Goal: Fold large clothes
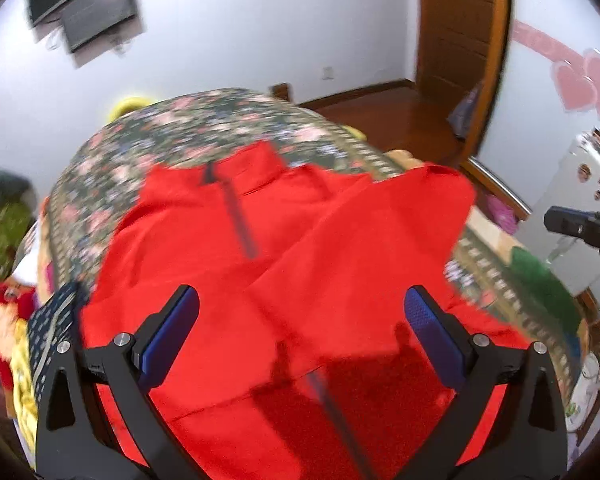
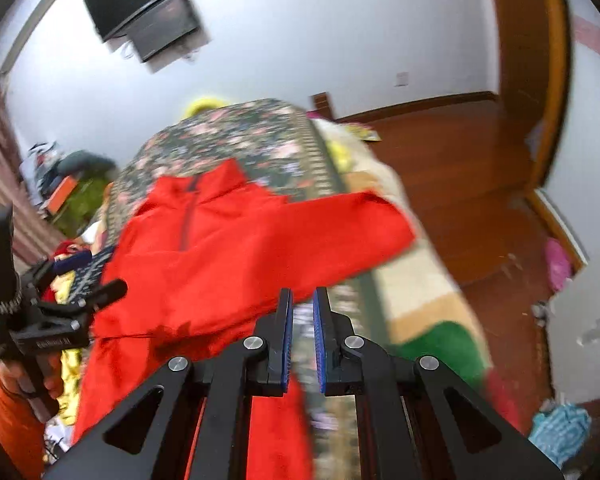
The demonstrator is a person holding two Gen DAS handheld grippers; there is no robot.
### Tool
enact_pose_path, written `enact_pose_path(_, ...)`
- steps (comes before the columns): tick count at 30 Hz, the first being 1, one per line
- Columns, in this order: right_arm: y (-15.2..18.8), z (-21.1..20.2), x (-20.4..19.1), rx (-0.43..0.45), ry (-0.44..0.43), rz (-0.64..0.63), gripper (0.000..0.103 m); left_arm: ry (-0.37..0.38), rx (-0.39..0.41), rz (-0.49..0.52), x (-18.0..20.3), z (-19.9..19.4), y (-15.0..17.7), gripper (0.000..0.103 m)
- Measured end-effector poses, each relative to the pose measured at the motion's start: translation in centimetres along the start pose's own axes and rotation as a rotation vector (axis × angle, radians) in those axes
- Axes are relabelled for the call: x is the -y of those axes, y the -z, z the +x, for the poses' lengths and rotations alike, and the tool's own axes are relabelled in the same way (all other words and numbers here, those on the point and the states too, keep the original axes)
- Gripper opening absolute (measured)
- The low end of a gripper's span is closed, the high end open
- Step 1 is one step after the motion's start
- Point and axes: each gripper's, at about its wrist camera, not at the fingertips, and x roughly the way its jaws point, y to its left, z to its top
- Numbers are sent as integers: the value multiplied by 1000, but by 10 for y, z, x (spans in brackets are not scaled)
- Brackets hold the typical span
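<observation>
A large red zip-neck top (image 1: 228,248) lies spread on a bed with a dark floral cover (image 1: 204,128). Its collar points away from me, and one sleeve (image 1: 380,240) is folded across the body. My left gripper (image 1: 300,312) is open, held just above the top's lower part, holding nothing. In the right wrist view the red top (image 2: 204,248) lies left of centre with a sleeve (image 2: 340,224) stretched to the right. My right gripper (image 2: 301,300) has its jaws nearly together with a narrow gap and nothing between them, above the bed's right edge. The left gripper (image 2: 100,292) shows at far left.
A pile of clothes (image 1: 16,332) lies on the bed's left side. A wall-mounted TV (image 1: 80,4) hangs on the far wall. Wooden floor (image 2: 460,168) and a doorway lie to the right. A white cabinet (image 1: 580,208) stands right of the bed.
</observation>
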Motion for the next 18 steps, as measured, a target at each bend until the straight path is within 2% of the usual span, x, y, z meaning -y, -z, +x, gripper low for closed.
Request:
enact_pose_path(2, 6, -3, 23, -9, 37, 16, 6, 45, -26, 28, 24, 16, -15, 103)
enact_pose_path(7, 22, 1, 61, -41, 52, 58, 6, 107, -89, 126, 88, 61, -38, 103)
enact_pose_path(14, 33, 17, 73, -59, 114, 28, 6, 160, -191, 213, 153, 129, -48, 103)
enact_pose_path(16, 35, 23, 75, -69, 112, 30, 6, 152, -212, 207, 158, 146, -47, 97)
enact_pose_path(18, 37, 28, 77, -76, 107, 35, 6, 144, -256, 164, 156, 168, -46, 85)
